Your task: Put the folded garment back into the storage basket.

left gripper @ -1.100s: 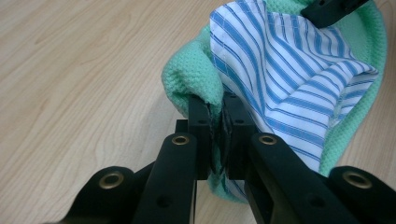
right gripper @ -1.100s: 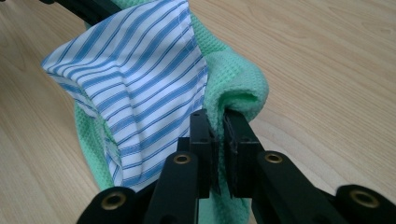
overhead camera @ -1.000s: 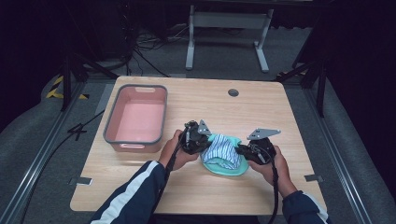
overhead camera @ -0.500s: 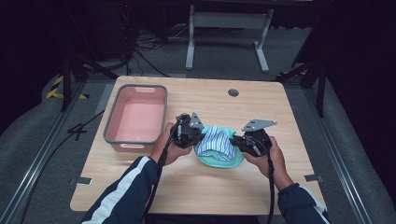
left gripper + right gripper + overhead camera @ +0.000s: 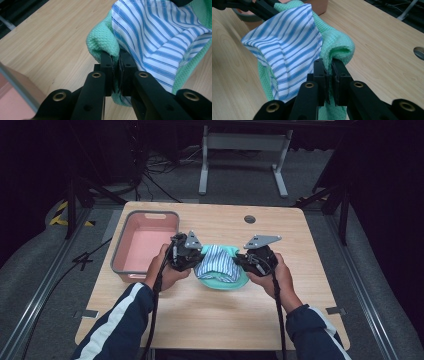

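A green waffle-weave cloth (image 5: 235, 281) with a blue-and-white striped cloth (image 5: 218, 262) lying on it hangs slung between my two grippers just above the wooden table. My left gripper (image 5: 193, 260) is shut on the green cloth's (image 5: 102, 42) left edge, its jaws pinching the fabric (image 5: 115, 68). My right gripper (image 5: 243, 261) is shut on the opposite edge of the green cloth (image 5: 337, 45), jaws closed on a fold (image 5: 328, 75). The striped cloth (image 5: 287, 45) drapes over the green one between them.
A pink rectangular tub (image 5: 145, 245) with a grey rim stands at the table's left, right beside my left hand. A round cable hole (image 5: 250, 219) sits near the far edge. Bare table (image 5: 215, 315) lies in front of the cloths.
Both grippers have carried the cloth bundle toward the far left, closer to the pink tub. They stay shut on the green cloth.
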